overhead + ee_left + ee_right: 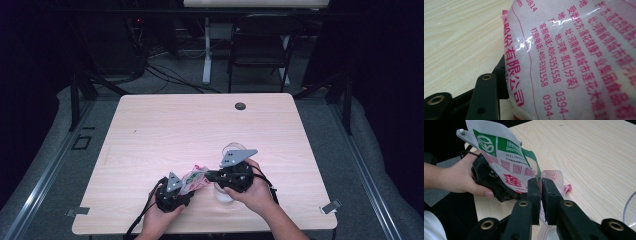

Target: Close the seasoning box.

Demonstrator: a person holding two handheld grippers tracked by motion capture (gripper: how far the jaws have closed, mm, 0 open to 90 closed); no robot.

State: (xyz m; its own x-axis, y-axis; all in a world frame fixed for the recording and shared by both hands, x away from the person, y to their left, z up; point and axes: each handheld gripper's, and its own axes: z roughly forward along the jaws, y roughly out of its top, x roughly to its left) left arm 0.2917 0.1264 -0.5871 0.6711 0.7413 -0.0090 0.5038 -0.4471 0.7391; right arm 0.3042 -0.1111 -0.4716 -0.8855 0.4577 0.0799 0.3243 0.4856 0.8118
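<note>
The right gripper [541, 195] pinches the bag [506, 162] top; the left gripper [172, 192] seems clamped on its body. Pouring into the cup [234, 148] hasn't started.

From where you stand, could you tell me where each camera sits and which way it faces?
High view: above the person's side, looking forward and down on the table; both hands and tools show.
Left gripper view: on the left tool, looking along a black jaw at the printed bag.
Right gripper view: on the right tool, pinching the bag's edge; the person's left hand shows.
All views share the bag.
</note>
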